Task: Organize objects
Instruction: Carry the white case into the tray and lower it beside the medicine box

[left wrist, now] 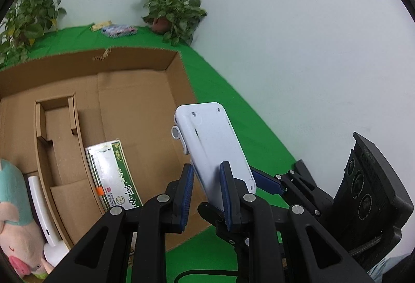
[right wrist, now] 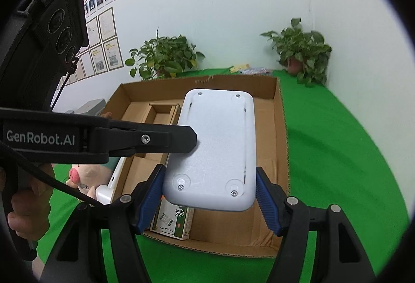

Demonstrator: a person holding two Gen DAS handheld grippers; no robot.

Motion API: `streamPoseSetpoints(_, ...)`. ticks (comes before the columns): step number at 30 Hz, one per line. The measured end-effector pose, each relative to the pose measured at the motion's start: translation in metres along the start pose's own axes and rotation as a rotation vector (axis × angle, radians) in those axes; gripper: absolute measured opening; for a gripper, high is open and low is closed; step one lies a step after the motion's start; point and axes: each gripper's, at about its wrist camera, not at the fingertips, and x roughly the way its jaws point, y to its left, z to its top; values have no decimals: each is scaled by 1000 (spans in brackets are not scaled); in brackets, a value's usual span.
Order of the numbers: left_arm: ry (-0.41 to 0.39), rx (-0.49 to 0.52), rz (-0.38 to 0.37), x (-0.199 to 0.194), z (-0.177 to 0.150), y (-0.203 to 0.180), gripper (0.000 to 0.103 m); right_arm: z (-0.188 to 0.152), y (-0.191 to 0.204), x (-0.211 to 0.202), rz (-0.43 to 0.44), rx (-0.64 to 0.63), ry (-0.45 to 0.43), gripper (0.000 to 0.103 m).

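While both tools (right wrist: 210, 194) (angled downward) clamp casing (right wrist: 215, 148).

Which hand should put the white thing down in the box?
Probably the right. The right gripper clamps the white device across its whole width, over the cardboard box and its bare floor. The left gripper only pinches one edge.

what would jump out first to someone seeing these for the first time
A white plastic device, screw side up, is gripped by both grippers at once, the right gripper across its width and the left gripper pinching one edge. It hangs above an open cardboard box on green cloth, with a pink plush pig at the box's left.
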Motion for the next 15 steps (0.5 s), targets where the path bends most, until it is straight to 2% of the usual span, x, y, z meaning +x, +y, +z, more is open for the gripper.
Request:
streamPoseSetpoints(8, 145, -96, 58, 72, -21, 51, 17, -39, -15, 59, 88, 74, 170, 66)
streamPoseSetpoints(15, 226, -149, 91, 104, -31, 71, 17, -49, -27, 92, 125, 136, 288, 67)
